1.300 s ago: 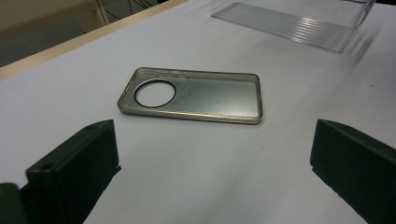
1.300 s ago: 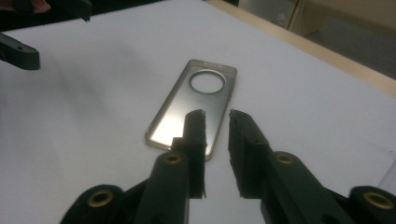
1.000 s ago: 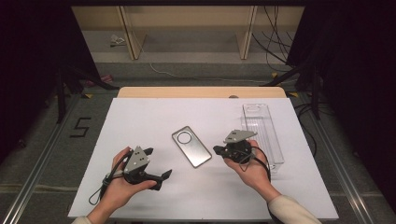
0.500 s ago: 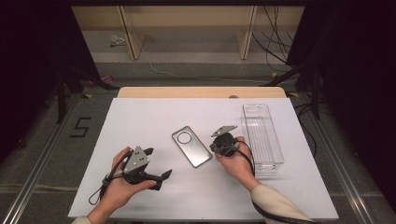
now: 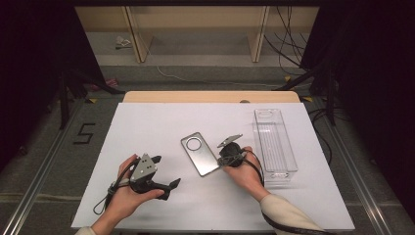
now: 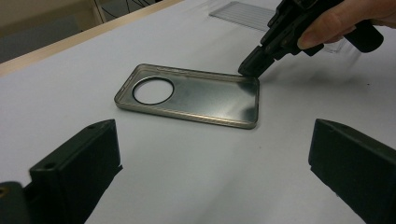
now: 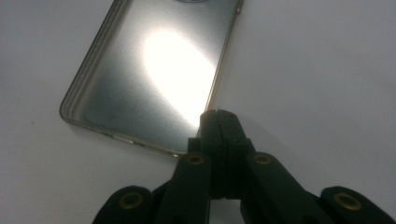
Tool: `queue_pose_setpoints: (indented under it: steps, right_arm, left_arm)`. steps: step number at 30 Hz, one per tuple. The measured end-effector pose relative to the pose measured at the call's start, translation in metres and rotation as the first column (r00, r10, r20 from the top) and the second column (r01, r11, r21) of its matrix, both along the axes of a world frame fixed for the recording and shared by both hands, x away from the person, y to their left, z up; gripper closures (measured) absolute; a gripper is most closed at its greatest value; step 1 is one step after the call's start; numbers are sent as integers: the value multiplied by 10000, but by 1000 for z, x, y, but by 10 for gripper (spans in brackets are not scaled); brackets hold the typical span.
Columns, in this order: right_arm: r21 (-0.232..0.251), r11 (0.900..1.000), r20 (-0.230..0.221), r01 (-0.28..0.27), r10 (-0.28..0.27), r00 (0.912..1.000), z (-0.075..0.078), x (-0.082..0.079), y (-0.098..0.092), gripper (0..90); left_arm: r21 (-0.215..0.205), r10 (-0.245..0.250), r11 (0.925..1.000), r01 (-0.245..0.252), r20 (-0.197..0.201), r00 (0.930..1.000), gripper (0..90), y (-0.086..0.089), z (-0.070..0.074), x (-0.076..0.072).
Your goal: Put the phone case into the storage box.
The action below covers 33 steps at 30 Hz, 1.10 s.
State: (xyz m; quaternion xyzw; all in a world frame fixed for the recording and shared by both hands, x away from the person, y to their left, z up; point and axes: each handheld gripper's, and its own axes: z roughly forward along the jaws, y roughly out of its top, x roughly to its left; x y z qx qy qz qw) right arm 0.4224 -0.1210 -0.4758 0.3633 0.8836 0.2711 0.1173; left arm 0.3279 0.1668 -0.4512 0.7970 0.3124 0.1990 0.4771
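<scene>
The phone case (image 5: 199, 153) is lying open side up mid-table, left of the clear tray (image 5: 274, 142). The right gripper (image 7: 218, 116), jaws pressed together, is touching its near-right corner; pushing risks sliding it. The left gripper (image 6: 210, 154) is waiting with jaws spread.

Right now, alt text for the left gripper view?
A metal phone case with a round camera cutout lies open side up on the white table. The right gripper, shut, comes down to the case's far corner. The left gripper's fingers stand wide apart in the foreground.
</scene>
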Motion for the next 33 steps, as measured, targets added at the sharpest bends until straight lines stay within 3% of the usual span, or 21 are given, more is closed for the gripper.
queue_pose_setpoints:
  steps: [9, 19, 33]
  right_arm:
    - [156, 9988, -226, -472, 476, 9986, 0, -10, 15, 900]
    - [179, 9961, -172, -860, 863, 9961, -1, -16, 25, 900]
    - [224, 9962, -168, -847, 851, 9962, -1, -16, 26, 900]
  left_arm:
    - [11, -51, 10000, 51, -38, 10000, 17, 0, -1, 0]
    - [10, -82, 10000, 82, -64, 9999, 17, 0, -1, 0]
    - [20, -123, 9999, 123, -75, 9999, 17, -1, -1, 0]
